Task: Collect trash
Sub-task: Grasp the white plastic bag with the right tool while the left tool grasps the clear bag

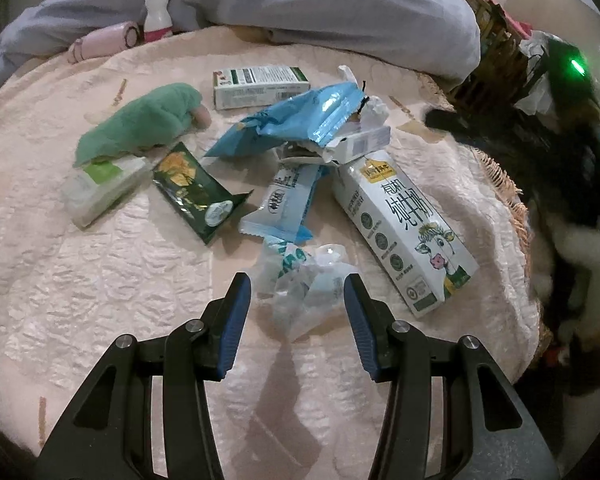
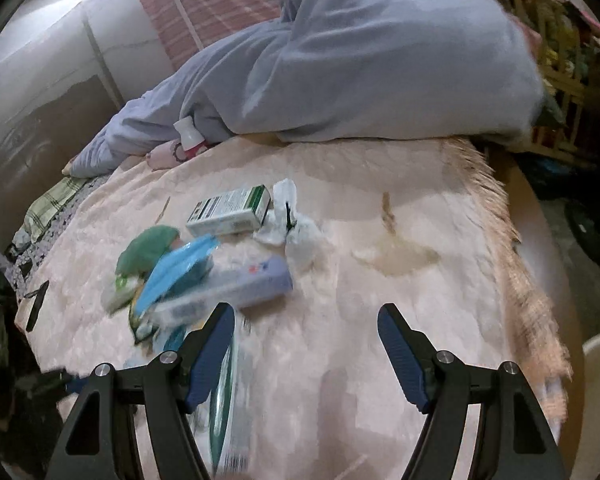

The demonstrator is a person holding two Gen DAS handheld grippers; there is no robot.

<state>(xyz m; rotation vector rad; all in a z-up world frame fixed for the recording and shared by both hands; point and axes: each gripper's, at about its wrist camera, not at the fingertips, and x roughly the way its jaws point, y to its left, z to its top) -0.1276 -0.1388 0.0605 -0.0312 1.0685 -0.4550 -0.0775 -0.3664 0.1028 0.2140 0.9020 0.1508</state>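
Two views differ: only the left camera shows the milk carton (image 1: 404, 228) sharply, right of the left tool (image 1: 297, 286), whose fingers stand apart astride a clear plastic wrapper (image 1: 308, 284), not pressing. Right tool (image 2: 306, 314) gapes wide over bare bedspread (image 2: 380, 280), trash leftward.

Both grippers, left (image 1: 296, 292) and right (image 2: 306, 326), tilt downward, fingers apart and gripping nothing.

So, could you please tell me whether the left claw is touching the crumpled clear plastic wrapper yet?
Cannot tell. In the left wrist view the crumpled clear plastic wrapper lies between the left claw fingers, its edges right by both pads, with no plain gap or contact.
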